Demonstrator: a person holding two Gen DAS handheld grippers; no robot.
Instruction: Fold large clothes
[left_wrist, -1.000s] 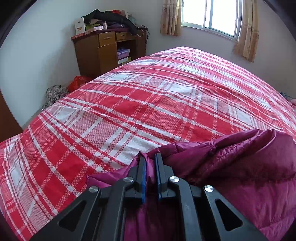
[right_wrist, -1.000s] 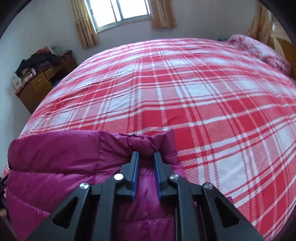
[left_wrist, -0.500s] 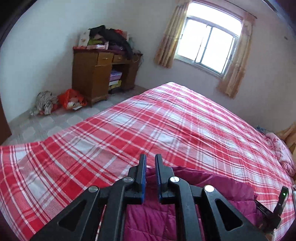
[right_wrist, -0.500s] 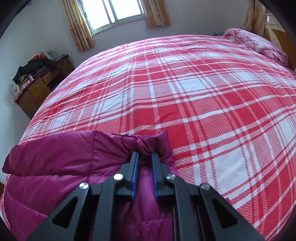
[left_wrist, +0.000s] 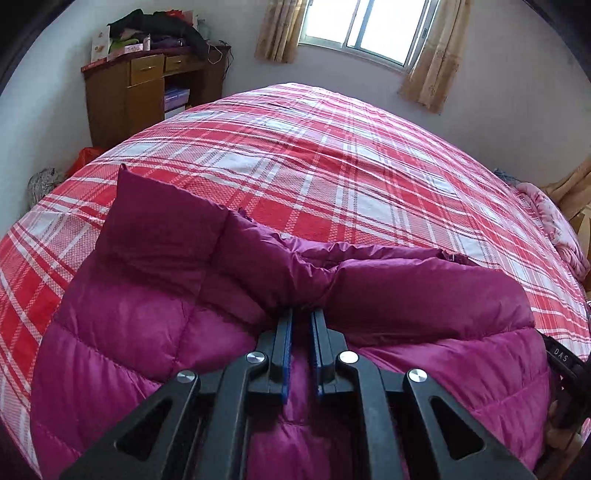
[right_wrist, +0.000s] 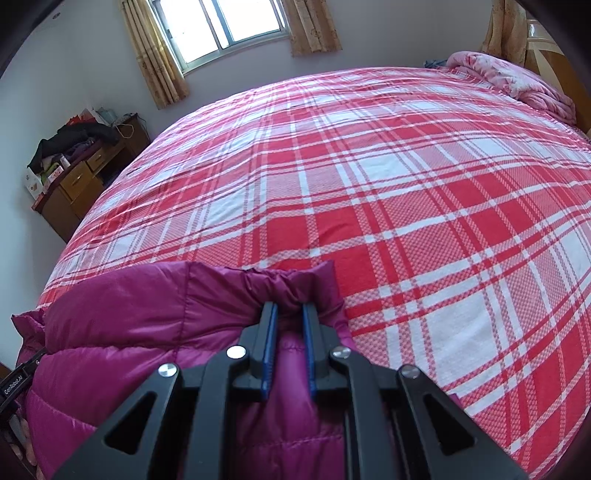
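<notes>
A magenta quilted down jacket (left_wrist: 166, 314) lies on the near part of a red-and-white plaid bed cover (left_wrist: 332, 166). A fold of it runs across in front of my left gripper (left_wrist: 301, 314), which is shut, with the fabric puckered into its tips. In the right wrist view the jacket (right_wrist: 129, 314) fills the lower left. My right gripper (right_wrist: 290, 308) is shut on a bunched edge of it, near the jacket's right corner. The right gripper's body (left_wrist: 565, 369) shows at the left view's right edge. The jacket's near part is hidden under both grippers.
The plaid bed cover (right_wrist: 406, 184) stretches far ahead and to the right. A wooden desk (left_wrist: 136, 85) piled with clothes stands against the far left wall, with a red bag (left_wrist: 85, 155) on the floor. A pink quilt (right_wrist: 517, 85) lies at the bed's far right.
The left gripper rose and looked across the room half a second ago, then came down over the jacket, now nearer the right gripper. The right gripper stayed put on its bunched edge.
</notes>
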